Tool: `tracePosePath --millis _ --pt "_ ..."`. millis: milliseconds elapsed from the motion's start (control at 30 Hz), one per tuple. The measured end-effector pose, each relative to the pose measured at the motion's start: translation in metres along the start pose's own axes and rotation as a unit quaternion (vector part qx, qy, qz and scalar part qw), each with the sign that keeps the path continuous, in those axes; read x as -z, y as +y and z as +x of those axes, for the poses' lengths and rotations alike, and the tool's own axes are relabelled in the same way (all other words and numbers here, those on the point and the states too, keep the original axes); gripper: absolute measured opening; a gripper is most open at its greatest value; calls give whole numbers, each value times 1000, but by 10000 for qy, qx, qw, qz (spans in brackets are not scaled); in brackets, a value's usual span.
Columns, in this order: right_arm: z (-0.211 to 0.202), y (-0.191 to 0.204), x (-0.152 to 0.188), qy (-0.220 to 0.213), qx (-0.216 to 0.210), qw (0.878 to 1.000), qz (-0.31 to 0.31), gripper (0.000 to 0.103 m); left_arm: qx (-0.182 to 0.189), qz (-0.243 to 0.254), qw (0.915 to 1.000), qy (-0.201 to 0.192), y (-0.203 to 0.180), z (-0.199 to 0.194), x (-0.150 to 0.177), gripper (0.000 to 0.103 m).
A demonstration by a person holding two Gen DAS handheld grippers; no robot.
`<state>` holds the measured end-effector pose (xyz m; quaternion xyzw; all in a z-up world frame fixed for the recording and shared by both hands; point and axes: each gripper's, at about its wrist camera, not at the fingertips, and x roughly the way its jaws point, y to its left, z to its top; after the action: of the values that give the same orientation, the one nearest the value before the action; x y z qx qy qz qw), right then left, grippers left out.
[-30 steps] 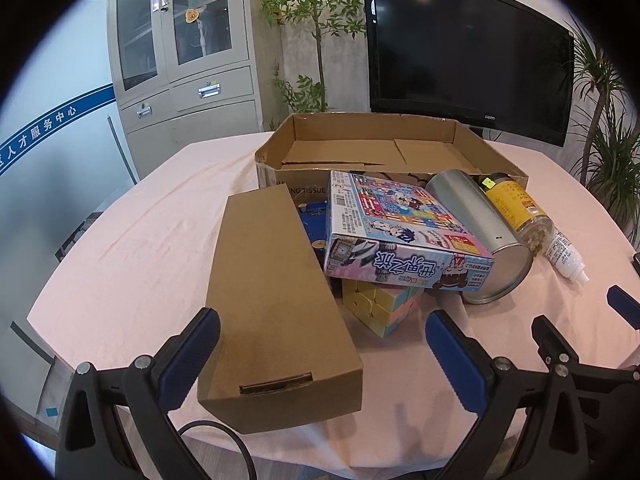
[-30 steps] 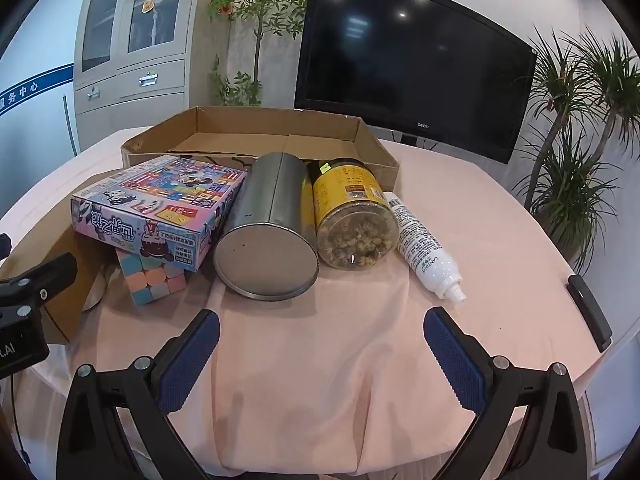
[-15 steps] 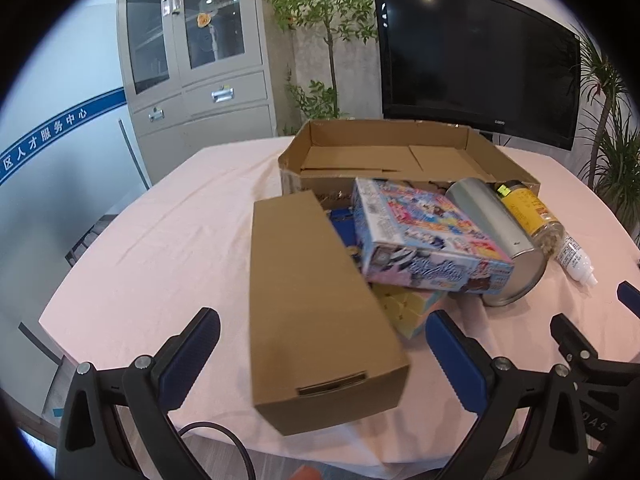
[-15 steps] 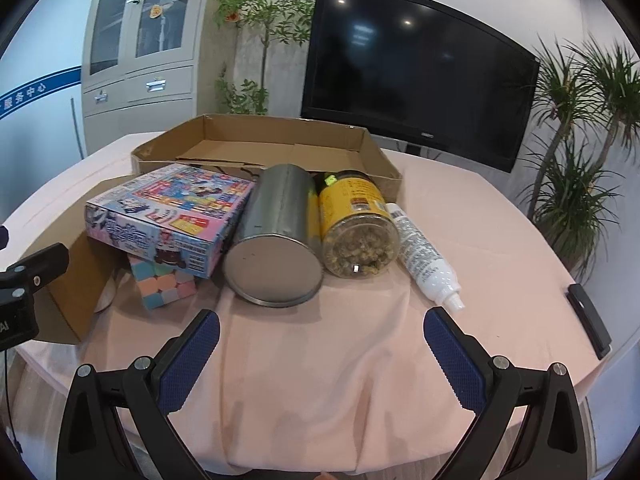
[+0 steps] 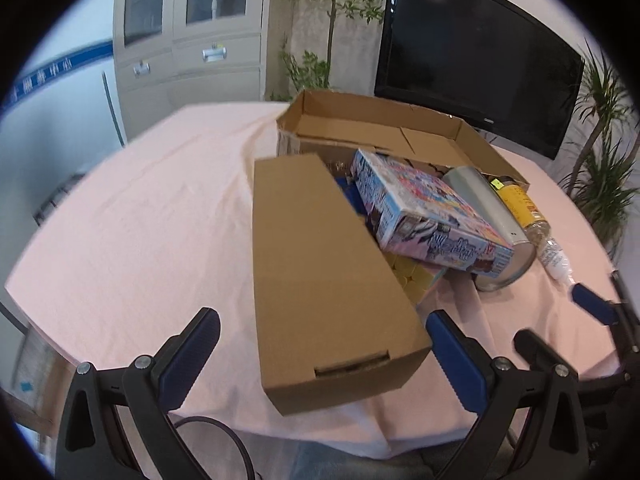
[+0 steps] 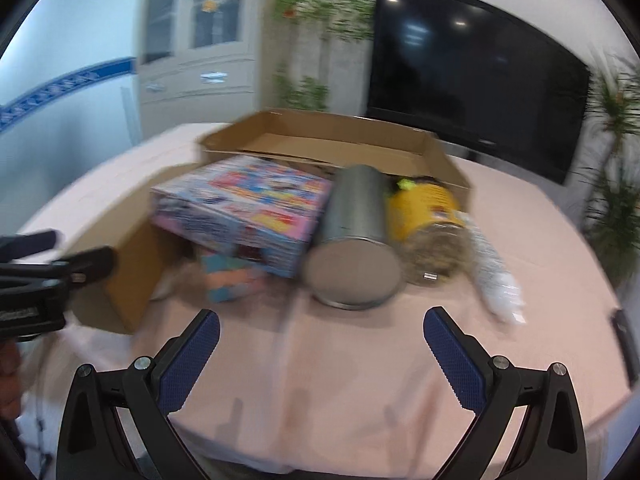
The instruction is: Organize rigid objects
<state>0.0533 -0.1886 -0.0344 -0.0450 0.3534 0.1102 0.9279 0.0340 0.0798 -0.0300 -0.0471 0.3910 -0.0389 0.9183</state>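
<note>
Both grippers: black frames, silver screws, textured blue-padded fingers; black cable beneath the left.

A round table under a pink cloth carries a closed brown carton, an open cardboard tray, a pastel puzzle cube, and (lying on their sides) a steel canister, a yellow-labelled jar and a white bottle.

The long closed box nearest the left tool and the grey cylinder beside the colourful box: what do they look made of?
The long closed box: plain brown cardboard, matte, with folded edges and a tuck slot on its near end. The grey cylinder: probably sheet metal, with a dull brushed sheen and a rolled rim around its flat end, though motion blur leaves this open.
</note>
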Motion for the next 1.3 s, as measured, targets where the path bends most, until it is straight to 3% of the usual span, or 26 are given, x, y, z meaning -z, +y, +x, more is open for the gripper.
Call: tracePosePath --millis 100,167,267,400,500,567,633,733,767,833,933,1067,1133,1300 --pt "-3 20 2 -95 -864 9958 -302 100 468 -331 9980 277 18 7 5 102" --pt "-4 39 4 -157 -1139 9915 -603 98 845 -669 9933 406 32 11 8 101" --pt "6 82 2 -195 -1210 9835 -1331 91 1370 -1062 9834 526 49 17 7 96" --pt "13 121 -10 -196 -1362 9772 -1615 86 1790 -1406 9726 474 74 17 4 89" --pt "29 139 -17 32 -1604 9737 -1621 85 1754 -1546 9720 257 96 13 1 80" --pt "40 140 -20 317 -1827 9720 -1446 85 1448 -1500 9778 223 104 15 2 77" --pt "61 138 -20 714 -2191 9671 -1075 84 1209 -1338 9832 289 107 18 3 65" --pt "85 143 -20 1197 -2659 9547 -599 78 1212 -1417 9821 252 122 18 4 58" --pt "89 150 -20 1240 -2745 9519 -563 78 1190 -1455 9819 243 128 15 2 50" --pt "88 161 -21 1202 -2811 9500 -636 75 1069 -1671 9798 248 146 12 2 43" --pt "87 182 -24 1159 -3015 9430 -803 69 1141 -1880 9751 289 168 14 3 42" --pt "105 212 -35 1077 -3154 9358 -1148 45 623 -1752 9820 328 183 8 -2 39" --pt "105 219 -38 1005 -3205 9335 -1256 22 746 -1610 9839 195 180 -2 -5 41" --pt "101 241 -39 469 -3394 9236 -1721 12 803 -1177 9898 -66 169 -22 -19 43"
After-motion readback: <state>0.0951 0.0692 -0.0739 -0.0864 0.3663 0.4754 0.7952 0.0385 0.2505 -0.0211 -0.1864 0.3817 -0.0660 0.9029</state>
